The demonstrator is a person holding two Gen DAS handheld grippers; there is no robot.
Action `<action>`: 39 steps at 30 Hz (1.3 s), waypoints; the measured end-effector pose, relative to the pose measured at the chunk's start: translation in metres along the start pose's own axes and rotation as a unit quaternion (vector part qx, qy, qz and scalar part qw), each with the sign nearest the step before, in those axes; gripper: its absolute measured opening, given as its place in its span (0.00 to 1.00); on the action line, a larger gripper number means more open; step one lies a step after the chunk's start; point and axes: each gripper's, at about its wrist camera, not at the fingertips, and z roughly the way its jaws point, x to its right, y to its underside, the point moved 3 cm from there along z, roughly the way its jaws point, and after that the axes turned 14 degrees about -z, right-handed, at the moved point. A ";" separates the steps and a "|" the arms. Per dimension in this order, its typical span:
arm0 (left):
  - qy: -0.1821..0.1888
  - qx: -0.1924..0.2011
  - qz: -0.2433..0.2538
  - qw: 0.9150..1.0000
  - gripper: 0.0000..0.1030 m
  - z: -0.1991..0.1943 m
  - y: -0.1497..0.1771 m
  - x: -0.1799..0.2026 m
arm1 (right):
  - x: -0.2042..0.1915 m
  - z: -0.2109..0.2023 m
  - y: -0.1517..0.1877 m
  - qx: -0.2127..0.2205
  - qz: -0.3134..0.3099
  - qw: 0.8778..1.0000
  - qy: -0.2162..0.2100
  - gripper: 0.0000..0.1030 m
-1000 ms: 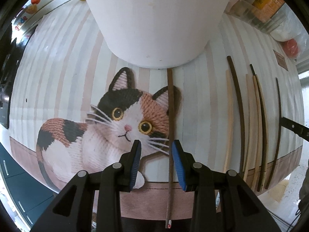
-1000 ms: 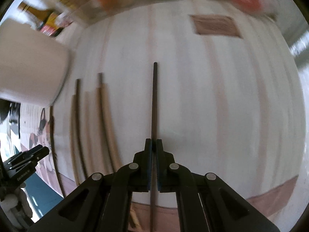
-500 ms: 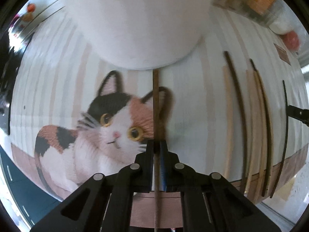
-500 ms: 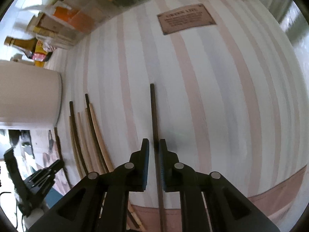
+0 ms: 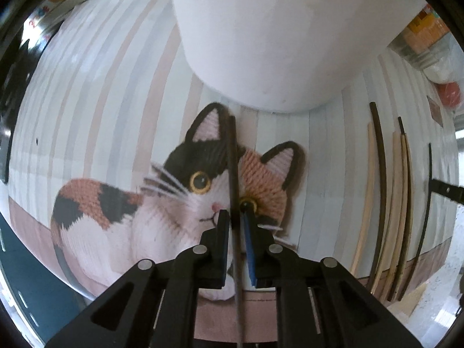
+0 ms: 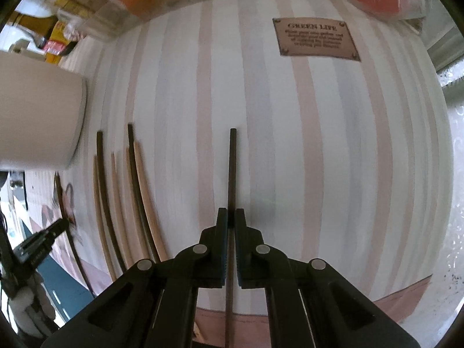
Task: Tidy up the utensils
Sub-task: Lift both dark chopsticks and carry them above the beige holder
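Two grippers each clamp a single dark brown chopstick above the striped pastel mat (image 6: 290,145). The left gripper (image 5: 237,220) has its black fingers with blue pads closed on a dark chopstick (image 5: 233,168) that runs away from the camera across the knitted calico cat picture (image 5: 174,203) towards the base of the big white cylindrical container (image 5: 275,37). A second ago these jaws stood wide apart with the stick lying free between them; they have since shut on it and have just eased open slightly, with the stick between the pads and the right pad angled a little. The cat now sits further right in the left wrist view, and the container looms larger.

The right gripper (image 6: 230,220) is closed on another dark chopstick (image 6: 232,168), as it was a second ago; the brown printed label (image 6: 316,40) on the mat now appears sharper at the far right. Between the two grippers, a row of loose chopsticks (image 5: 385,197), pale and dark wood mixed, lies side by side on the mat, right of the cat and near the container.
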 end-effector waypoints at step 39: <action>0.017 0.192 -0.053 0.980 0.03 -0.133 -0.021 -0.029 | -0.081 -0.059 -0.029 0.114 -0.055 0.992 -0.004 0.01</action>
